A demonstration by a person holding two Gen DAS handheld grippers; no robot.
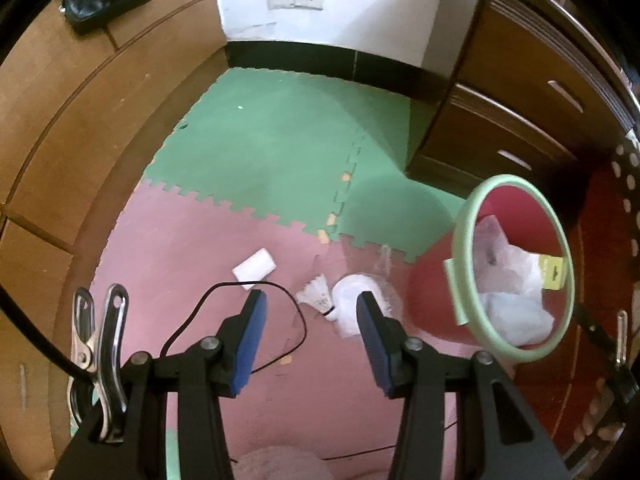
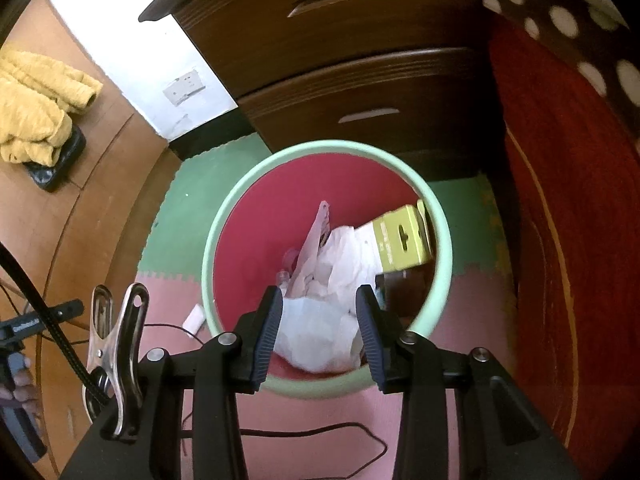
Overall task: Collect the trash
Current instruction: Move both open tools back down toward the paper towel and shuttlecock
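Note:
In the left wrist view my left gripper (image 1: 311, 298) hangs open over the pink floor mat with nothing between its blue pads. Just beyond its tips lie a white shuttlecock (image 1: 318, 294) and a crumpled clear plastic cup (image 1: 354, 304). A white flat wad (image 1: 254, 268) lies further left. The red bin with a pale green rim (image 1: 516, 178) stands to the right. In the right wrist view my right gripper (image 2: 320, 320) is open right above that bin (image 2: 328, 146). Inside it are white plastic bags (image 2: 340, 264) and a yellow-green card box (image 2: 400, 240).
A thin black wire (image 1: 208, 300) loops over the mat near the left fingers. A dark wooden drawer unit (image 1: 500, 120) stands behind the bin and light wooden furniture (image 1: 80, 120) on the left. A red cloth (image 2: 560, 240) hangs at the right. A hand (image 2: 20, 392) shows at the left edge.

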